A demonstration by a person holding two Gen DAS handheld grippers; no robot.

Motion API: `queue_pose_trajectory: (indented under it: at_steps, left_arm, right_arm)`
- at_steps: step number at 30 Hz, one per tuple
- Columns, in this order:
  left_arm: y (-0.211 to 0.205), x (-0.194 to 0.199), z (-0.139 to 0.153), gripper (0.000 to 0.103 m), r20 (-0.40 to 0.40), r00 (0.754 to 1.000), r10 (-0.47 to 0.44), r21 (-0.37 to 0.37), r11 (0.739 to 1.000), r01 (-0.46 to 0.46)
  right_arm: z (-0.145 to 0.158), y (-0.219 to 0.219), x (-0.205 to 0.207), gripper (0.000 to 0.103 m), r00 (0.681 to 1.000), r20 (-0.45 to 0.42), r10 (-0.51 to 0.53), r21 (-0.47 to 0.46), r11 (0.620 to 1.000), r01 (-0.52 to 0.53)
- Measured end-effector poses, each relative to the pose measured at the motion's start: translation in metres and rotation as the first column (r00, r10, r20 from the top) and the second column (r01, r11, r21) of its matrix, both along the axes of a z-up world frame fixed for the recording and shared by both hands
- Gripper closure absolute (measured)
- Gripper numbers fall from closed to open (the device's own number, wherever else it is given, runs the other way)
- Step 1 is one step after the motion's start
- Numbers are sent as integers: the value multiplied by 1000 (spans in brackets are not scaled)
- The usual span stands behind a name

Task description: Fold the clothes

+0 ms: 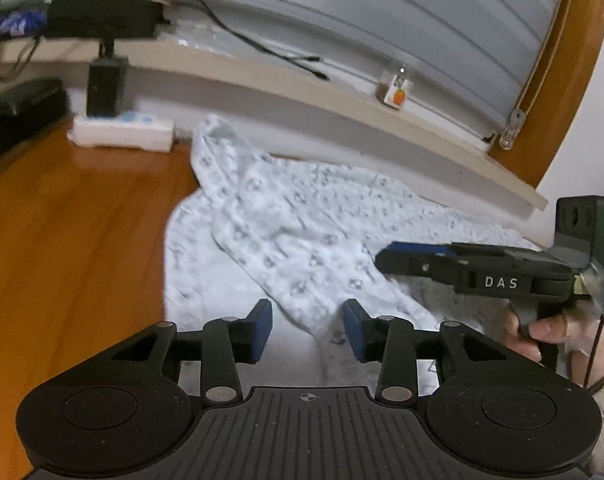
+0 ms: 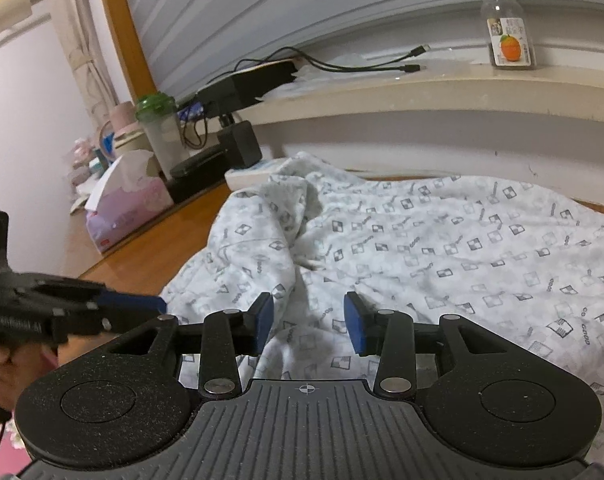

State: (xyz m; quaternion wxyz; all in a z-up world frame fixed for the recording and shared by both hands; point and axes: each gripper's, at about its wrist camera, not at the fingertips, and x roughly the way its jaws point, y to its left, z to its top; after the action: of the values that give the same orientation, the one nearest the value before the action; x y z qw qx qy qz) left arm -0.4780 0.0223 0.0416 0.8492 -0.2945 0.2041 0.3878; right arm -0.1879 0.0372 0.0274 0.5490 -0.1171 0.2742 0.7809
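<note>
We list: patterned white garment (image 2: pixel 422 248), rumpled on the wooden table (image 1: pixel 74 216) below the window ledge (image 2: pixel 442 84); left gripper (image 1: pixel 307 330) and right gripper (image 2: pixel 307 326), each part open above the cloth, nothing held between the pads

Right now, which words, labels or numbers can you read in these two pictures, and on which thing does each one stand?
"DAS": white letters on the black body of the right gripper.
"GOOD" (probably): small grey print repeated on the white patterned garment.
Label with an orange fruit on the clear plastic jar: text too small to read.
Raised lettering on the left gripper: too blurred to read.
</note>
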Motion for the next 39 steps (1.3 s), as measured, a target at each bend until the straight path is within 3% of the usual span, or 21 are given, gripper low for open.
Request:
queue_pose_trajectory:
  at_steps: [3, 4, 5, 6, 9, 13, 16, 20, 24, 26, 32, 35, 39]
  left_arm:
    - [4, 2, -5, 60, 22, 1000, 18, -8, 1000, -18]
    - [5, 2, -5, 65, 29, 999, 21, -7, 1000, -21]
    - [5, 2, -6, 89, 42, 999, 16, -6, 1000, -16]
    - [3, 2, -5, 100, 54, 999, 5, 1, 1000, -5]
    - [-9, -5, 6, 102, 46, 999, -3, 42, 999, 1]
    - [-17, -42, 36, 102, -6, 999, 46, 91, 995, -45]
    - [-10, -69, 47, 97, -61, 995, 82, 78, 994, -77]
    - [-5, -70, 41, 65, -92, 993, 76, 60, 996, -71]
    - [-13, -60, 29, 61, -91, 996, 21, 53, 998, -17]
    - [-18, -57, 23, 53, -91, 996, 5, 46, 999, 0]
    - [-29, -44, 10, 53, -199, 980, -7, 108, 994, 29]
    - [-27, -32, 9, 57, -321, 947, 6, 183, 982, 55]
    - [-12, -34, 9, 57, -346, 938, 3, 187, 980, 66]
  right_arm:
    - [0, 1, 0, 63, 1000, 6, 1, -5, 1000, -1]
    - [0, 1, -1, 63, 1000, 9, 4, -9, 1000, -3]
    - [-1, 2, -2, 63, 1000, 14, 8, -15, 1000, -8]
    - [-1, 3, -3, 63, 1000, 21, 14, -20, 1000, -14]
    - [0, 1, -8, 63, 998, 55, 26, -11, 1000, -26]
    - [5, -6, -17, 62, 994, 78, 74, -3, 997, -74]
    - [15, -17, -28, 62, 988, 85, 131, 11, 991, -132]
    - [30, -35, -56, 63, 965, 142, 221, 52, 972, -230]
    - [38, -52, -80, 63, 936, 189, 299, 58, 948, -314]
    - [38, -57, -88, 63, 924, 209, 319, 45, 941, -335]
    - [27, -72, -111, 63, 880, 246, 407, -5, 908, -418]
    - [22, -79, -129, 63, 851, 282, 443, -25, 890, -455]
    - [21, -88, -143, 63, 826, 283, 487, -26, 865, -501]
